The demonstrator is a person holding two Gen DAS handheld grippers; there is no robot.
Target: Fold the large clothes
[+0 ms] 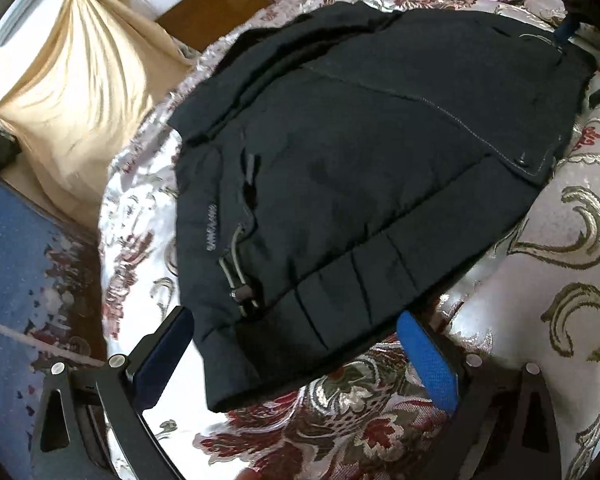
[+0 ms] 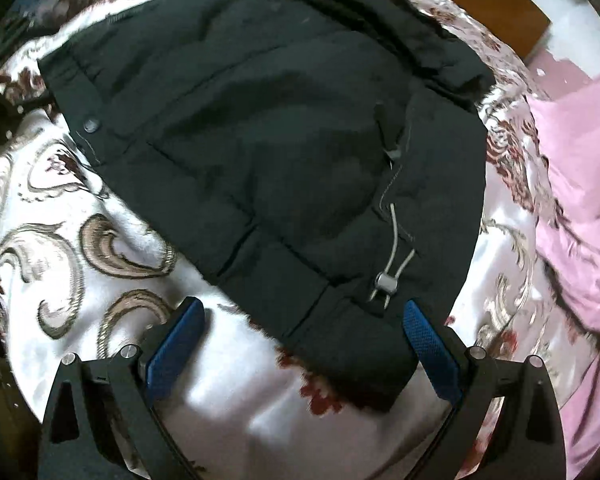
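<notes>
From the left wrist, the jacket (image 1: 360, 184) is lying folded on the bed (image 1: 560, 280), and the left gripper (image 1: 296, 344) is hovering at its hem, jaws released. From the right wrist, the right gripper (image 2: 300, 332) is likewise gaping, empty, over the jacket's (image 2: 260, 140) hem corner, near the toggle (image 2: 386, 282).

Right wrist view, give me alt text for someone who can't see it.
A black padded jacket lies folded on a floral bedspread, its drawcord toggle showing near the hem. The right gripper is open just above the hem, with pink fabric at right.
</notes>
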